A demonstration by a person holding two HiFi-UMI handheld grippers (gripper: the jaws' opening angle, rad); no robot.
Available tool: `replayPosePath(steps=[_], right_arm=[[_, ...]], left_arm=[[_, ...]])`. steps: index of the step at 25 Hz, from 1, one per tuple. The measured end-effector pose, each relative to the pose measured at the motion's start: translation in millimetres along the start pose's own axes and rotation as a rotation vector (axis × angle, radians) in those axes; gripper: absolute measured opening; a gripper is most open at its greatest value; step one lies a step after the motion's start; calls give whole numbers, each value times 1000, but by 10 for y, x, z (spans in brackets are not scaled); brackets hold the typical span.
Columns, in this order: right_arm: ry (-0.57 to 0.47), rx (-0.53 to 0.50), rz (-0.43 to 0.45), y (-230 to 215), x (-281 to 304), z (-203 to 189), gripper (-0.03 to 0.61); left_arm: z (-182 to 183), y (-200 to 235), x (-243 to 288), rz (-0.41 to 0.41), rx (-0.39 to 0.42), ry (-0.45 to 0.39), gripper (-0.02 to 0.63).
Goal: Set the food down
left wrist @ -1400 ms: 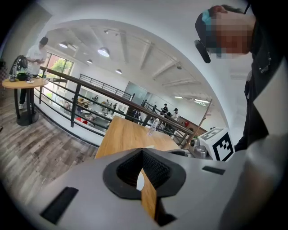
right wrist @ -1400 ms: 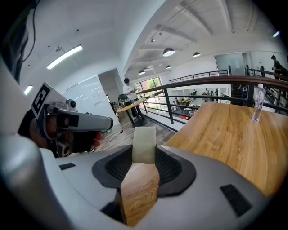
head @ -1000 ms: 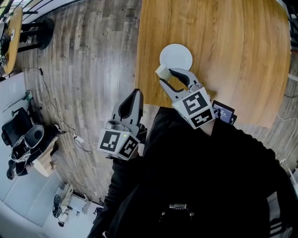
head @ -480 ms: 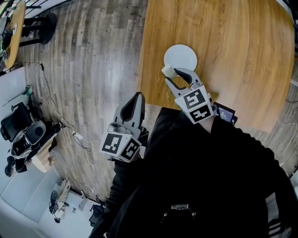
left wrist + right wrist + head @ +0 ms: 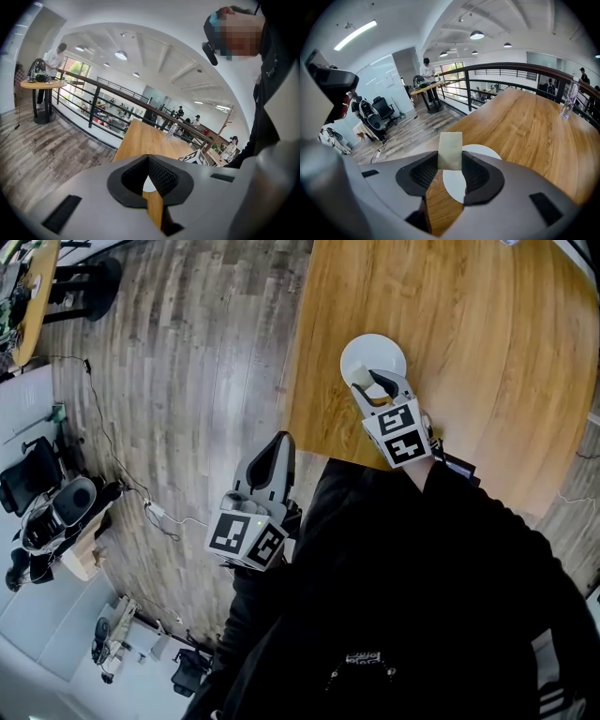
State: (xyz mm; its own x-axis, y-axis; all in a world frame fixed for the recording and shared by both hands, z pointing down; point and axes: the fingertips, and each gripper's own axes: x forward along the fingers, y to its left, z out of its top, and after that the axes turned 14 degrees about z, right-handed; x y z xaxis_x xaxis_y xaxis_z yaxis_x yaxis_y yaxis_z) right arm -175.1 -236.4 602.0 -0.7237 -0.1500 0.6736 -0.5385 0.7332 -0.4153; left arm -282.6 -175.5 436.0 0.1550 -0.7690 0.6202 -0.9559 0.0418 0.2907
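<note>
A pale, flat rectangular piece of food stands upright between the pads of my right gripper, which is shut on it. In the head view this gripper hangs over the near part of a small white plate, and the food shows at its left fingertip. The plate lies near the corner of a wooden table. My left gripper is shut and holds nothing; it hovers over the plank floor to the left of the table. Its jaws point towards the table.
A clear water bottle stands far back on the table. A black railing runs behind it. Left of the table is plank floor with cables and an office chair. A person stands at a round high table in the distance.
My right gripper has sunk and moved forward with the food, from the table's near edge to over the plate. The left gripper has hardly moved.
</note>
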Motion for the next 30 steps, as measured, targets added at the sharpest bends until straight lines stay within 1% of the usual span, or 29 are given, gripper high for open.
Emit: replayPosePath(steps=[7, 16, 20, 24, 30], right_arm=[[75, 12, -38, -210, 145, -215, 169], [151, 15, -52, -408, 346, -348, 169], [182, 7, -58, -462, 383, -436, 169], [213, 0, -74, -517, 400, -548, 169], [261, -15, -79, -478, 418, -642, 169]], left_arm=[[0, 54, -36, 14, -15, 1, -6], [78, 155, -19, 38, -31, -2, -6], [59, 171, -45, 49, -38, -7, -6], [48, 139, -42, 42, -42, -10, -6], [31, 163, -109, 52, -55, -9, -6]])
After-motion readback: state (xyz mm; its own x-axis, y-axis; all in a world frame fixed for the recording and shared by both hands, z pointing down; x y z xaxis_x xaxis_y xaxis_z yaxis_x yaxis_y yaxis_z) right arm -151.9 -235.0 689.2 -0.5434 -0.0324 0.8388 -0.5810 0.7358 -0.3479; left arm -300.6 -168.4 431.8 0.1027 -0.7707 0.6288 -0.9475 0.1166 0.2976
